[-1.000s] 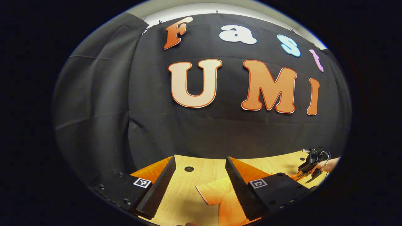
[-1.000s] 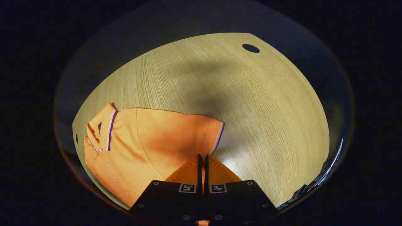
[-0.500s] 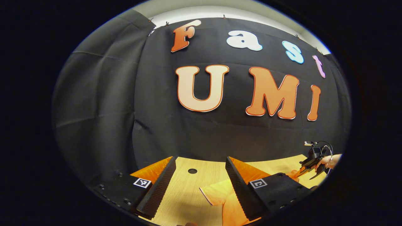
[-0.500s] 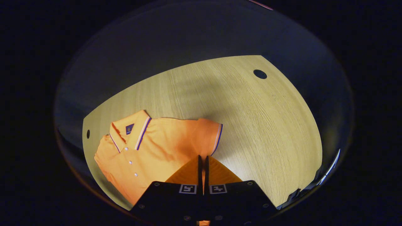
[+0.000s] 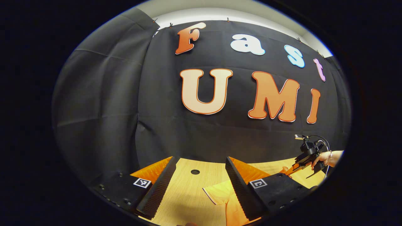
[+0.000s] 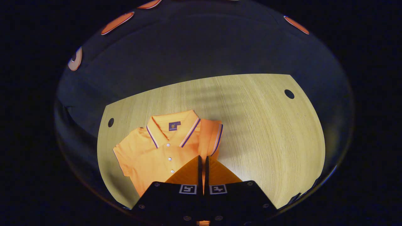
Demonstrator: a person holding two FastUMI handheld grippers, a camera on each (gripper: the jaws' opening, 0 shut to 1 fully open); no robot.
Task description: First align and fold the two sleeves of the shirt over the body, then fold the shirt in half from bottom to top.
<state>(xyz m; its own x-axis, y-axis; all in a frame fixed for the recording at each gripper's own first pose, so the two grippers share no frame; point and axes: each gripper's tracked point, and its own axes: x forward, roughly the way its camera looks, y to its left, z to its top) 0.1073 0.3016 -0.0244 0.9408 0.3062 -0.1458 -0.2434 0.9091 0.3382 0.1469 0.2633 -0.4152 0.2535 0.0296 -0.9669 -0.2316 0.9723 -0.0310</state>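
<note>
An orange shirt (image 6: 157, 153) lies flat on the bench (image 6: 267, 141), soft and light, its sleeve hem (image 6: 216, 138) pinched by the right tongs (image 6: 202, 166) while the left tongs (image 5: 199, 175) hang spread.

The left gripper (image 5: 198, 185) holds its fingers wide apart, while the right gripper (image 6: 203, 169) has its fingers pressed nearly together.

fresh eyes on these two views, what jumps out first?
The orange polo shirt on the wooden table, collar toward the booth wall, dominates the right gripper view. The right gripper is pinched on shirt fabric with one sleeve drawn in beside the collar. In the left gripper view the left gripper is held wide open above the table, with the other sleeve lying flat between its fingers.
</note>
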